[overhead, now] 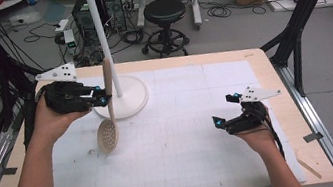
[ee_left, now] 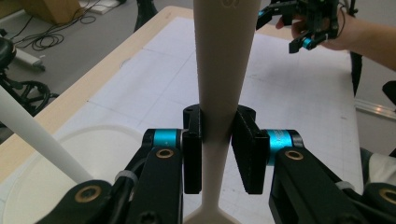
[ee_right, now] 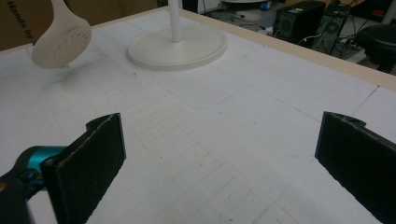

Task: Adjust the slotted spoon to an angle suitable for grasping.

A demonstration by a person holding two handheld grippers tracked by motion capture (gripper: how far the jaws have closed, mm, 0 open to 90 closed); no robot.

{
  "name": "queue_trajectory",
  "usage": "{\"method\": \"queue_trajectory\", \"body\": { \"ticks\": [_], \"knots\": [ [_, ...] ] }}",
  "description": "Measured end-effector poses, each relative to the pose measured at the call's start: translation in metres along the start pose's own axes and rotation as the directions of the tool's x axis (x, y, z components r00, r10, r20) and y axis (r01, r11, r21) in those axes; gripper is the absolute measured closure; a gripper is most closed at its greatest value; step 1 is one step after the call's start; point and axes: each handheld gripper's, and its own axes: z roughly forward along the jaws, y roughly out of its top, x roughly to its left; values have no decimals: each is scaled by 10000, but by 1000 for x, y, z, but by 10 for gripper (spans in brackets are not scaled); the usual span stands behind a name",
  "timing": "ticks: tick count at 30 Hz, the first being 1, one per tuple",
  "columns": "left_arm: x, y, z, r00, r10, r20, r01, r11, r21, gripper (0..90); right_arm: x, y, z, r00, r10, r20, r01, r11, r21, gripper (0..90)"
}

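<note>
One slotted spoon (overhead: 108,114), handle clamped in my left gripper (overhead: 102,96), hangs just beside the stand base (overhead: 131,99). My right gripper (overhead: 224,109), well apart from that base, has its jaws spread with nothing between.

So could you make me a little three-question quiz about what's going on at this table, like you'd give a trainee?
1. True or false: the left gripper has its fingers clamped on the handle of the slotted spoon.
2. What stands on the table just behind the spoon?
A. a white stand with a round base
B. a kettle
C. a stack of plates
3. Fill in: the right gripper is ____, with nothing between its fingers.

Key:
1. True; the spoon hangs bowl down.
2. A, the white stand.
3. Open.
</note>
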Motion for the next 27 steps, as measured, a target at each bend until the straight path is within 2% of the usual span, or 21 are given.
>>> {"method": "queue_trajectory", "body": {
  "ticks": [3,7,13,19,27],
  "knots": [
    [3,-1,-3,9999,-130,-2,130,9998,-163,745,0,0,0,10000,-13,14,13,10000,-17,5],
    [3,-1,-7,9999,-66,-125,65,9999,-83,745,0,0,-1,10000,12,-13,-12,10000,-19,5],
    [4,1,-9,9999,-95,-78,94,9997,-220,744,0,0,0,10000,-6,-8,6,10000,-5,5],
    [12,4,-11,9998,-174,58,176,9990,-415,745,-2,0,-1,9998,171,31,-170,9998,-68,5],
    [17,6,-16,9994,-336,-51,333,9983,-484,744,-3,-1,1,9999,169,19,-169,9998,-53,5]
  ]
}}
